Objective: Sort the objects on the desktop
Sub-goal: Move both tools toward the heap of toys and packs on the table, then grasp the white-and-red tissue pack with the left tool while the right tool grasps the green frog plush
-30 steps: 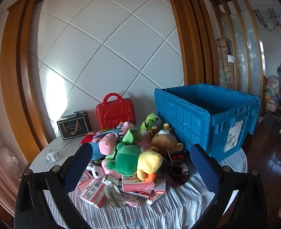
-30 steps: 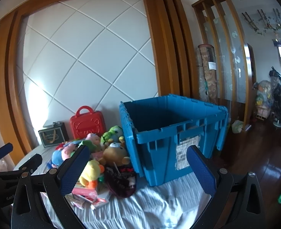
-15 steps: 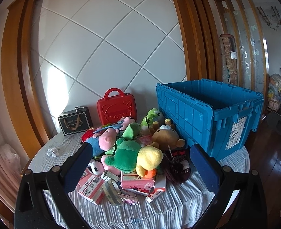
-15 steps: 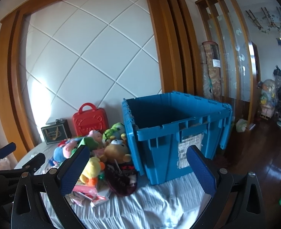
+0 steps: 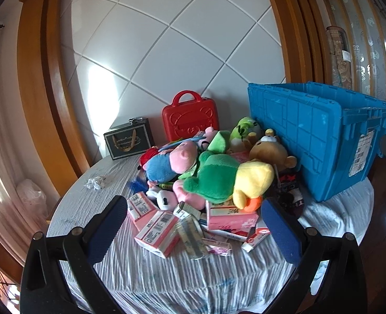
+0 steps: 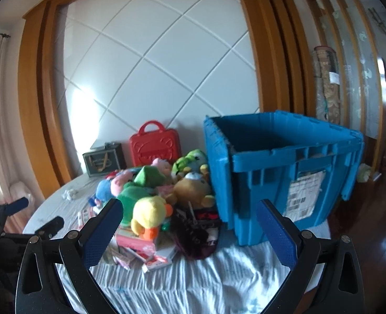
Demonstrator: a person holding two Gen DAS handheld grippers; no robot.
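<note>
A heap of plush toys lies mid-table: a green and yellow duck (image 5: 229,180) (image 6: 145,209), a blue and pink pig (image 5: 170,161), a brown bear (image 5: 270,151) (image 6: 193,189) and a green frog (image 5: 245,130). Pink boxes (image 5: 157,229) and small packets spread in front of the heap. A big blue crate (image 5: 321,136) (image 6: 284,167) stands open at the right. My left gripper (image 5: 193,225) is open, just short of the boxes. My right gripper (image 6: 187,227) is open too, in front of the duck and a dark bag (image 6: 198,235).
A red toy case (image 5: 190,116) and a black box (image 5: 128,138) stand against the white tiled wall. A crumpled wrapper (image 5: 96,181) lies at the left. The round table's striped cloth (image 5: 166,282) runs to the near edge. The left gripper's fingers (image 6: 49,225) show at the right wrist view's left.
Both grippers have moved closer to the table; the toy heap and crate look larger and sit higher in view. Nothing on the table has shifted, and both stay open.
</note>
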